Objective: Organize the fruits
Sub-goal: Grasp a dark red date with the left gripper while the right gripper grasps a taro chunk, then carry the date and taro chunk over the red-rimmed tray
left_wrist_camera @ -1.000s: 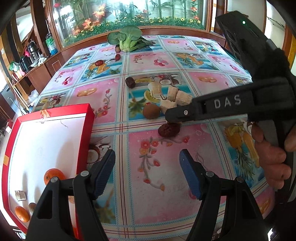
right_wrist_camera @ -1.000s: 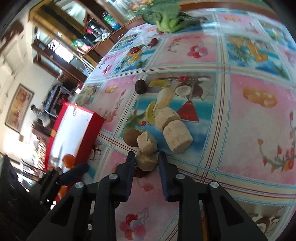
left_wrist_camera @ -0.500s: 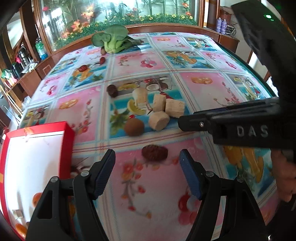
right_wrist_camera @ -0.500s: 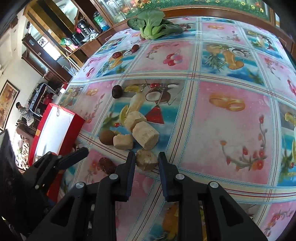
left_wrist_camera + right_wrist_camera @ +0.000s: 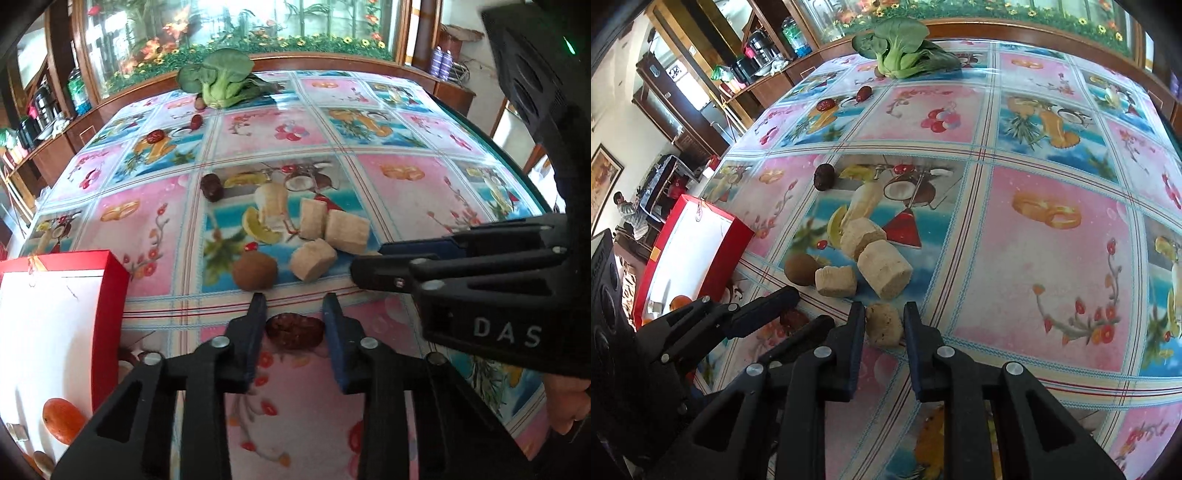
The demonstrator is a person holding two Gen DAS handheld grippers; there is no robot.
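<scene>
The bench (image 5: 406,192) carries a fruit-print cloth, with a red box (image 5: 110,273) at its left edge holding an orange (image 5: 61,419). The left gripper (image 5: 293,317) has its fingers pinching, or all but touching, a date (image 5: 293,330) lying on the cloth; the right gripper (image 5: 884,325) pinches a beige chunk (image 5: 884,325) (contact on both sides looks likely). Confirm each grip is centred before lifting, then raise straight up, clear of the kiwi (image 5: 255,271), and carry toward the box.

Right wrist view: left gripper (image 5: 775,314) covers most of the date (image 5: 793,318); contact not resolvable.

Left wrist view: orange (image 5: 61,421) partly behind gripper body; small items in the box (image 5: 55,332) corner cut by frame edge, unidentifiable.
</scene>
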